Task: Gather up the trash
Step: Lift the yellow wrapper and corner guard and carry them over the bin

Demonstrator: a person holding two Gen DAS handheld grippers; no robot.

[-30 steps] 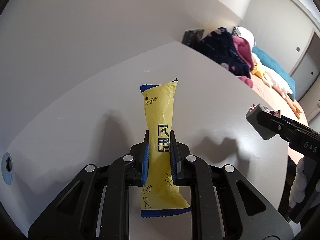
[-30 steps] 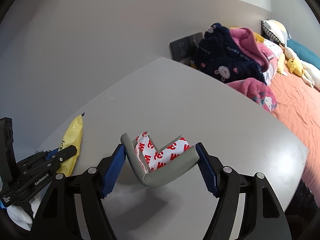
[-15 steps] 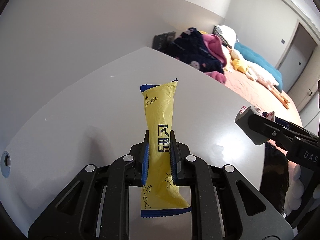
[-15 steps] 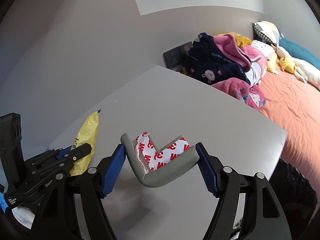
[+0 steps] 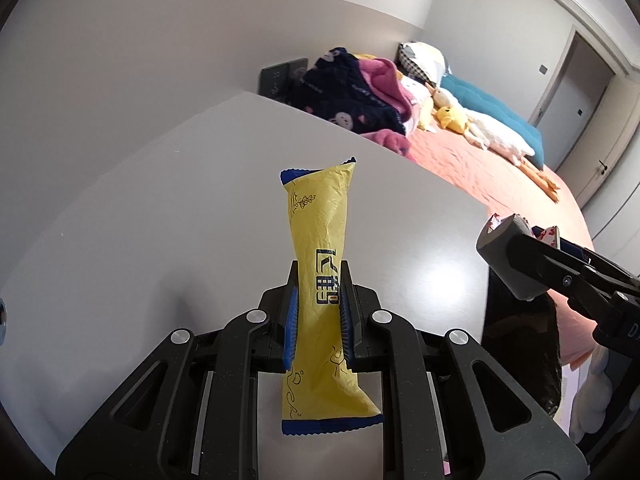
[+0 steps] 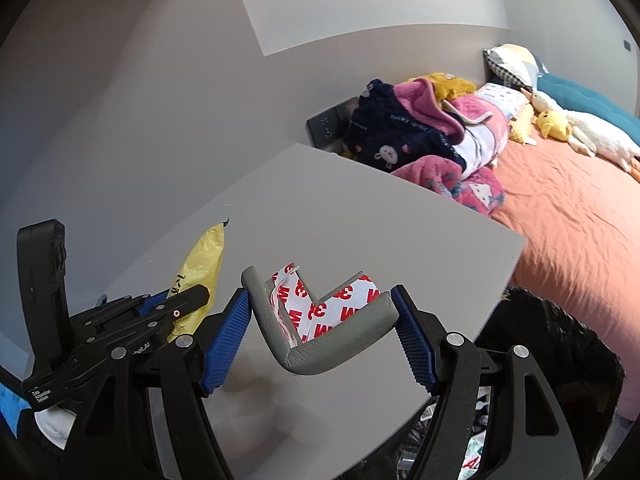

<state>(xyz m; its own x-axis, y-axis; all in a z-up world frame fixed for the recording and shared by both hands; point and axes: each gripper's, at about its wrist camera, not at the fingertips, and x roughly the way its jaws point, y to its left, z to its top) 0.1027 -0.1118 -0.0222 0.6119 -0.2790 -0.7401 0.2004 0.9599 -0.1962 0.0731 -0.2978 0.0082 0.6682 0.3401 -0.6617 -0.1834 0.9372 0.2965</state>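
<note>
My left gripper (image 5: 318, 322) is shut on a long yellow snack wrapper (image 5: 320, 240) with blue ends, held upright above the grey table (image 5: 180, 208). My right gripper (image 6: 320, 328) is shut on a bent grey foam corner guard (image 6: 320, 354) lined with red-and-white 3M tape (image 6: 320, 304). The right gripper with its grey piece shows at the right of the left wrist view (image 5: 512, 264). The left gripper and wrapper show at the left of the right wrist view (image 6: 200, 268). A black trash bag (image 6: 552, 356) hangs open past the table's right edge.
A bed with an orange sheet (image 6: 568, 208) lies to the right, piled with clothes (image 6: 424, 132), pillows and plush toys (image 5: 472, 120). A grey wall (image 5: 140, 48) backs the table. A door (image 5: 576, 80) stands at the far right.
Both grippers have moved right along the table toward its edge, still holding their items. The bed and the black trash bag have come further into view.
</note>
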